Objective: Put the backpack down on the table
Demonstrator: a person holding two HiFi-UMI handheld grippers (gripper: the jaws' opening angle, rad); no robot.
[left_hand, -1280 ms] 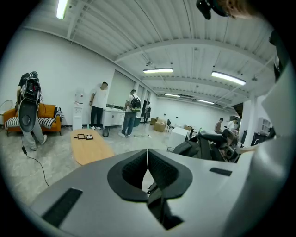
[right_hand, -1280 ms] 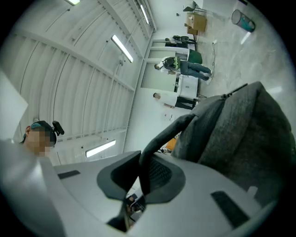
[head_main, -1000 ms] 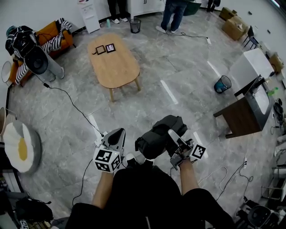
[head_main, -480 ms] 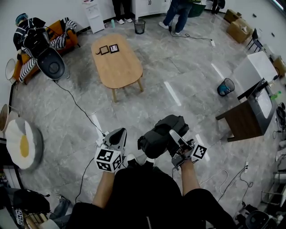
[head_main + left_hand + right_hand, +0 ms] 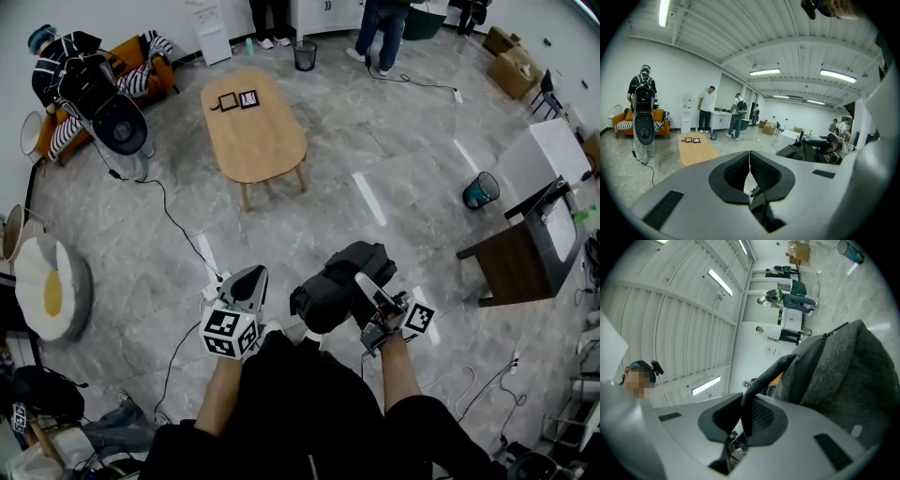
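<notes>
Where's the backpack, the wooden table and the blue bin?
backpack (image 5: 330,286), head view, on its dark body.
wooden table (image 5: 261,141), head view, on its bare top.
blue bin (image 5: 479,191), head view, on its open top.

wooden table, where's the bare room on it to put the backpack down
The wooden table is bare from its middle to the near rounded end, edge to edge. Only the far end is taken, by two small framed squares lying side by side. The backpack hangs by its strap from the right gripper.
</notes>
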